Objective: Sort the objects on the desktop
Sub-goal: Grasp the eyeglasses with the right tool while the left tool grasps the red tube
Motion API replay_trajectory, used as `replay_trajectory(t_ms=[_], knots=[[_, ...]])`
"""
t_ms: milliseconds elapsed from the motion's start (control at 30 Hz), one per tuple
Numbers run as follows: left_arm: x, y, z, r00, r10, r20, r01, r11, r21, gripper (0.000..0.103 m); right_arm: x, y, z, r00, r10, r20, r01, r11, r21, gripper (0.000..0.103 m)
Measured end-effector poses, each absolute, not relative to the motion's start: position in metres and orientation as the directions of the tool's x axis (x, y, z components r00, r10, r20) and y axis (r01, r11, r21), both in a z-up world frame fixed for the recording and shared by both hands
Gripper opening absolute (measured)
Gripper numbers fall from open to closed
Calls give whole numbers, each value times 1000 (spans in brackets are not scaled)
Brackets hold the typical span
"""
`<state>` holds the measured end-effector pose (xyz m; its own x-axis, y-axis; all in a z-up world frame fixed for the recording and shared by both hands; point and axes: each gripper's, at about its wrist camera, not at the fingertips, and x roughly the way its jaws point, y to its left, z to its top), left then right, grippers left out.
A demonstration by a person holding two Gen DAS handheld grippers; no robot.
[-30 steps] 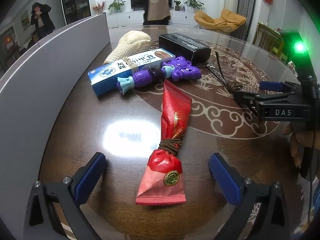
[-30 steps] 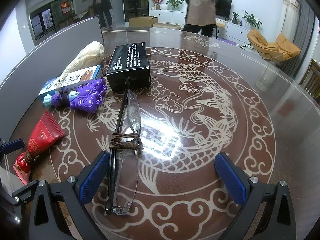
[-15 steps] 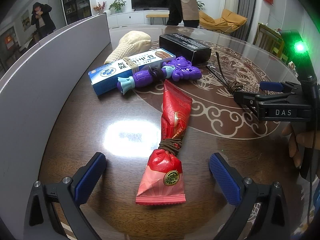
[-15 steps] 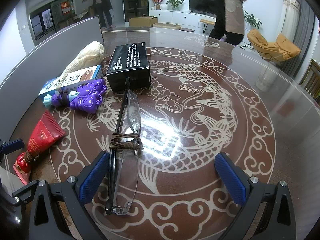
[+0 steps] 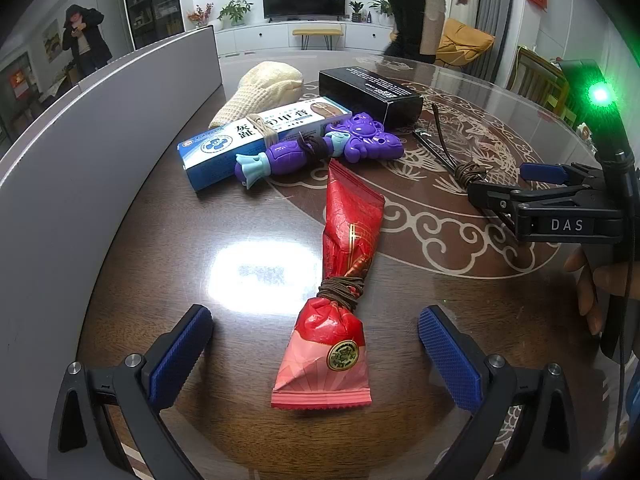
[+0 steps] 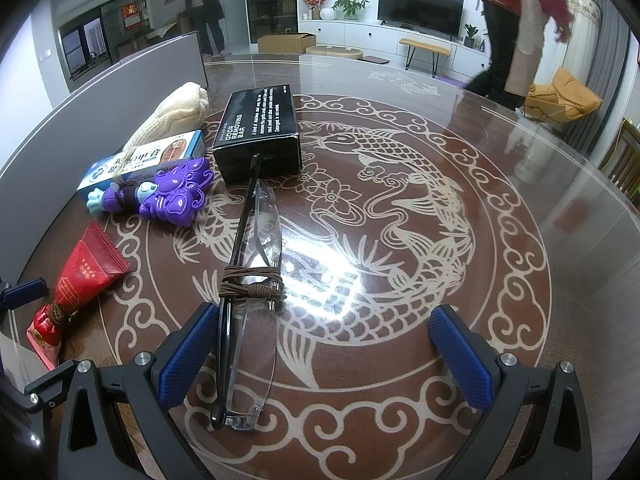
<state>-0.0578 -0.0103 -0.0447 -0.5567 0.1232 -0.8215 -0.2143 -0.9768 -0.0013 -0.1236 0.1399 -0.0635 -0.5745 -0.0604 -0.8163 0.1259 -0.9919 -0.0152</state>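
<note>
A red snack packet point(image 5: 340, 280) bound with brown cord lies on the round table, between the fingers of my open left gripper point(image 5: 316, 340). Folded glasses point(image 6: 248, 300) tied with brown cord lie just inside the left finger of my open right gripper point(image 6: 324, 344). Farther back sit a purple toy point(image 5: 320, 150), a blue and white box point(image 5: 256, 136), a black box point(image 6: 258, 132) and a cream knitted item point(image 5: 264, 88). The right gripper point(image 5: 560, 200) shows at the right in the left wrist view, held by a hand.
A grey partition point(image 5: 80, 140) curves along the table's left side. The glass-topped table point(image 6: 440, 220) bears a fish pattern. One person point(image 6: 516, 28) walks behind the table; another person point(image 6: 200, 4) stands far back left. A yellow chair point(image 6: 564, 100) stands beyond the right edge.
Neither gripper nor any object on the table has moved. Only the walking person in the background has shifted to the right.
</note>
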Motion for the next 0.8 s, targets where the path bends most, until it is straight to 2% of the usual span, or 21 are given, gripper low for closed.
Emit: replay_trajectory(t_ms=[500, 600, 667, 700, 733, 767, 800], knots=[[-56, -12, -44, -557, 120, -822, -211, -977, 0, 103, -124, 140, -63, -574, -61, -816, 126, -992, -14, 103], [-57, -13, -43, -550, 121, -826, -215, -977, -1, 103, -134, 139, -60, -480, -78, -874, 175, -985, -8, 103], [-61, -10, -44, -536, 119, -836, -218, -976, 1, 103, -142, 137, -56, -447, -130, -885, 187, -981, 50, 99], [-63, -8, -43, -528, 117, -841, -220, -975, 2, 103, -144, 135, -54, -446, -148, -883, 194, -979, 66, 93], [-65, -7, -42, -526, 121, -842, -231, -973, 5, 97, -147, 130, -53, -447, -156, -881, 206, -976, 69, 90], [-66, -7, -40, -531, 128, -838, -242, -970, 5, 89, -149, 124, -52, -449, -150, -881, 221, -974, 53, 82], [-66, -7, -37, -539, 134, -832, -250, -968, 6, 68, -150, 117, -51, -455, -140, -879, 236, -971, 33, 69]])
